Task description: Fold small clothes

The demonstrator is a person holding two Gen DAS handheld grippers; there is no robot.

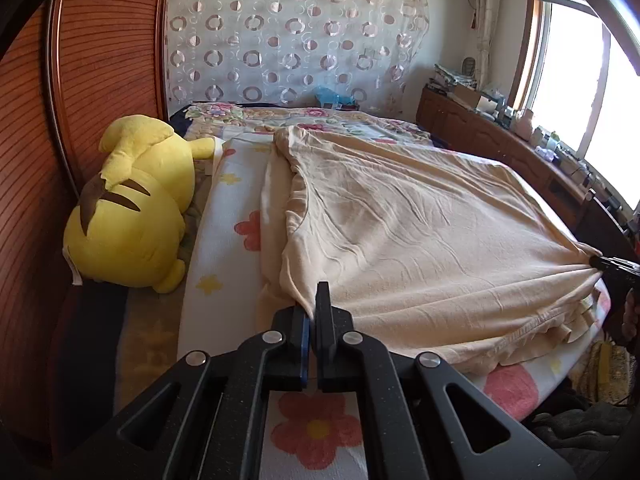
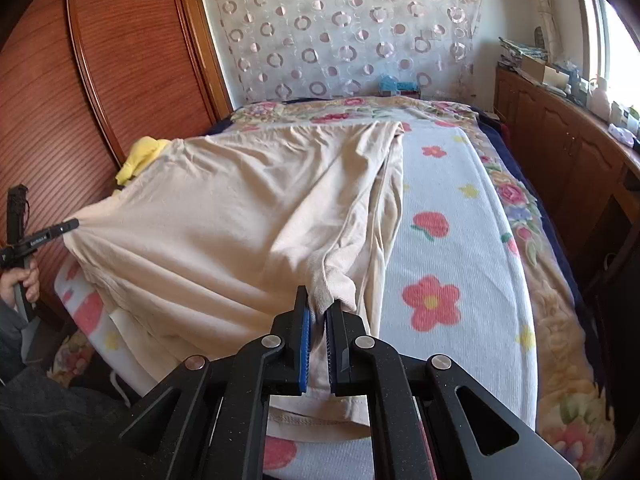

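I see the bed filling most of both views, covered with a white towel blanket printed with red and yellow flowers. A wooden wardrobe stands along one side of it, and a sheer curtain with ring patterns hangs at the head. On the other side a low wooden cabinet runs under a bright window, its top crowded with small items I can't make out.

The cream shirt lies spread across the blanket, stretched between my two tools, its far end folded over and bunched towards the head of the bed. A big yellow plush toy rests between the shirt and the wardrobe.

My left gripper has its fingers closed tight on one near corner of the shirt, the cloth pinched between them. My right gripper is likewise clamped on the opposite near corner, a thick bunch of fabric squeezed between the blue pads. In the right wrist view a hand grips the handle of the left tool, with a dark sleeve below it.
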